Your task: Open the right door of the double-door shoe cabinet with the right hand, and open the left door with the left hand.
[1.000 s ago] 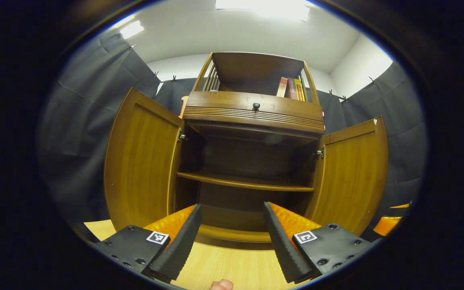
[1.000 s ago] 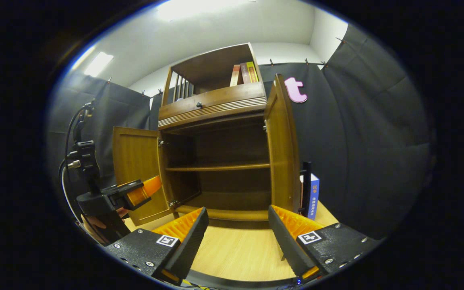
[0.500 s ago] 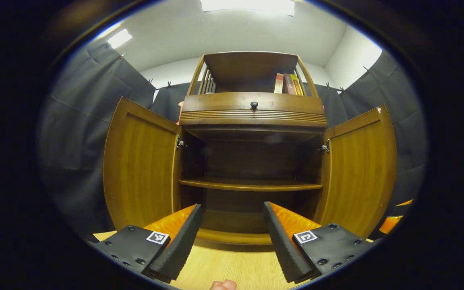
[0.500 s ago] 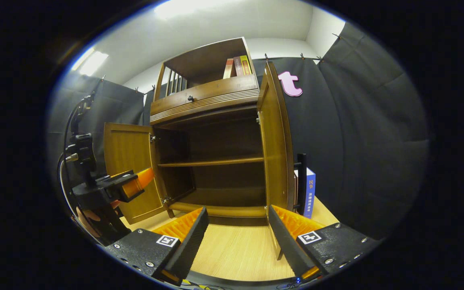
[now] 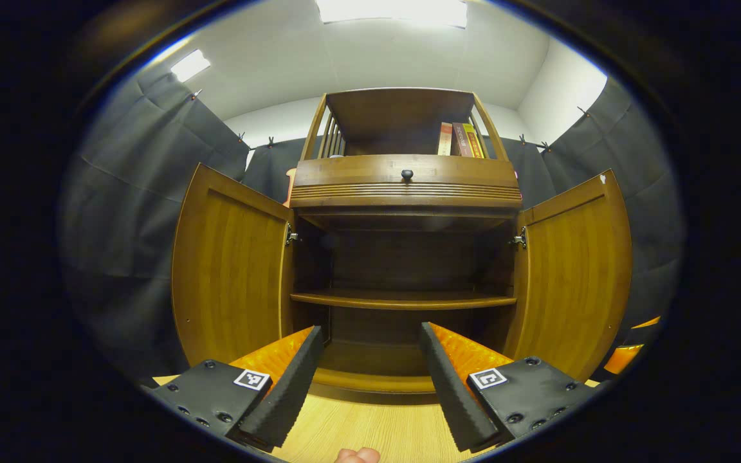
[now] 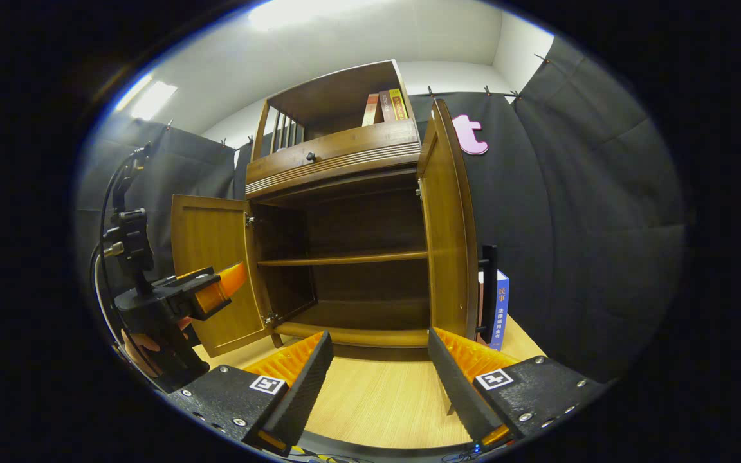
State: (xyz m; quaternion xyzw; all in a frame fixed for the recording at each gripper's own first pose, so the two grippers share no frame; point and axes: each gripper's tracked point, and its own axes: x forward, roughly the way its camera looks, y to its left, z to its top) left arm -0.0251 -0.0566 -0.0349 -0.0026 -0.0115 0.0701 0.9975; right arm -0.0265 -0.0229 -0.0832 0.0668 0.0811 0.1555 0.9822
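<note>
Left tool [image 5: 370,379] sits low in the left gripper view with its fingers spread wide and nothing between them, pointed at the middle of the shoe cabinet [image 5: 402,186]. Both doors are swung out: the left door [image 5: 229,276] stands wide at the left and the right door [image 5: 576,276] at the right, baring the dark inside and its single shelf [image 5: 402,299]. Compared with a second ago the cabinet sits more squarely in this view and a little lower, with the doors at much the same angle, so the tool seems to have eased back and levelled; I judge the opening done, with only the retreat left. A fingertip [image 5: 357,455] peeks in at the bottom edge, over the pale wooden surface [image 5: 370,431]. In the right gripper view, the right tool [image 6: 380,379] is likewise spread and empty, held near the foot of the right door [image 6: 451,225], which is seen almost edge-on. The left tool [image 6: 216,292] hangs at the near left, apart from the left door [image 6: 213,263], with a hand [image 6: 142,341] below it. Books [image 6: 383,106] stand on the top rack, a blue book [image 6: 498,308] stands behind the right door, and dark curtains [image 6: 589,225] close in the booth under ceiling lights.
</note>
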